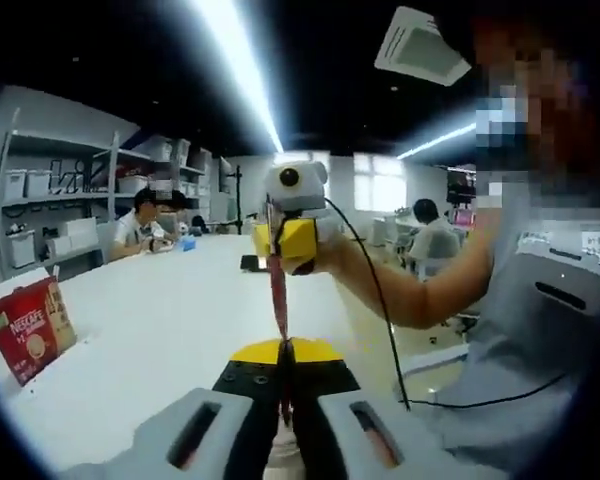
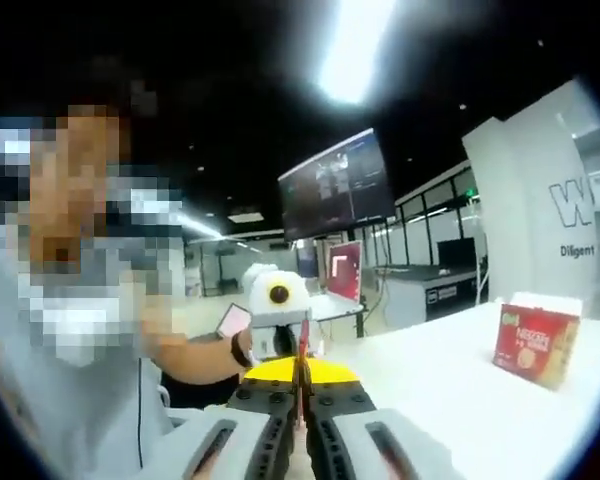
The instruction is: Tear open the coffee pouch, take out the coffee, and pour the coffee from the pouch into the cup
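Note:
A thin red coffee stick pouch [image 1: 278,290] is stretched edge-on between the two grippers above the white table [image 1: 170,330]. My left gripper [image 1: 285,352] is shut on its near end in the left gripper view. My right gripper [image 1: 286,250], held by a hand, is shut on its far end. In the right gripper view my right gripper [image 2: 302,368] clamps the pouch [image 2: 303,338], and the left gripper [image 2: 292,345] faces it closely just beyond. Something pale shows low between the left jaws; I cannot tell whether it is the cup.
A red Nescafé box [image 1: 30,328] stands on the table, and it is seen again [image 2: 536,345] in the right gripper view. The person holding the grippers stands close behind them. Other people sit at the table's far end near shelves [image 1: 60,200].

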The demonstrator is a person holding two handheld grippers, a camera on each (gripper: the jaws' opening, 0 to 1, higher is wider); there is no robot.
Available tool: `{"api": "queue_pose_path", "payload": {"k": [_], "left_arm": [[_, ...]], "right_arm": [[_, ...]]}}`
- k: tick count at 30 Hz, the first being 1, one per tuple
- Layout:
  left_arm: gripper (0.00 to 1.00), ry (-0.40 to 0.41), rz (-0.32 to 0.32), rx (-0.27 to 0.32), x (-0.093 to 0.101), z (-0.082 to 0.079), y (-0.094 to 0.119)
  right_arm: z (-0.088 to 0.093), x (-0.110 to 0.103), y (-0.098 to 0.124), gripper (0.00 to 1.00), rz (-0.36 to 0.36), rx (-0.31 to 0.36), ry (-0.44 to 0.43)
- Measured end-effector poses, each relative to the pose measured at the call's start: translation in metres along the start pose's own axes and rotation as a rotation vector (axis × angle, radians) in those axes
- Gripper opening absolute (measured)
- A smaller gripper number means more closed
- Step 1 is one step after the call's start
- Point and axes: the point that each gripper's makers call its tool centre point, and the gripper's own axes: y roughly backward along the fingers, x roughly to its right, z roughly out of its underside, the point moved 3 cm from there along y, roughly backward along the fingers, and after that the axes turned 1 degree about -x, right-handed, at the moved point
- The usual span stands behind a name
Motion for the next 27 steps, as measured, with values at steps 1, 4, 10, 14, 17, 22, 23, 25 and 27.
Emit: {"api": "queue_pose_path", "payload": {"k": [1, 4, 10, 14, 17, 22, 23, 25, 27], "left_arm": [[0.04, 0.009, 0.018, 0.006, 0.001, -0.001, 0.001], [0.36, 0.099, 0.060, 0.074, 0.006, -0.011, 0.001], [0.16, 0.066, 0.067, 0.036, 0.007, -0.007, 0.002], [0.04, 0.074, 0.053, 0.061, 0.007, -0.014, -0.001], [0.04, 0.009, 0.030, 0.042, 0.008, -0.013, -0.002], [0.04, 0.022, 0.038, 0.025, 0.008, -0.009, 0.000], [0.04, 0.023, 0.039, 0.025, 0.008, -0.010, 0.000], [0.04, 0.045, 0.032, -0.005, 0.009, -0.005, 0.001], [0.04, 0.033, 0.029, 0.022, 0.006, -0.007, 0.000]], "right_arm": [[0.001, 0.000, 0.002, 0.02, 0.000, -0.005, -0.006], [-0.002, -0.002, 0.003, 0.02, -0.005, 0.010, -0.008], [-0.003, -0.004, 0.003, 0.02, -0.014, 0.022, -0.009], [0.000, -0.006, -0.002, 0.03, -0.022, 0.023, -0.002], [0.002, -0.006, -0.005, 0.12, -0.025, 0.019, 0.059], [-0.002, -0.004, -0.011, 0.31, 0.033, 0.060, 0.172], [-0.001, -0.002, -0.010, 0.05, 0.056, 0.050, 0.166], [-0.001, -0.005, -0.012, 0.03, 0.042, 0.054, 0.119], [-0.006, -0.004, -0.014, 0.10, 0.017, 0.108, 0.174]]}}
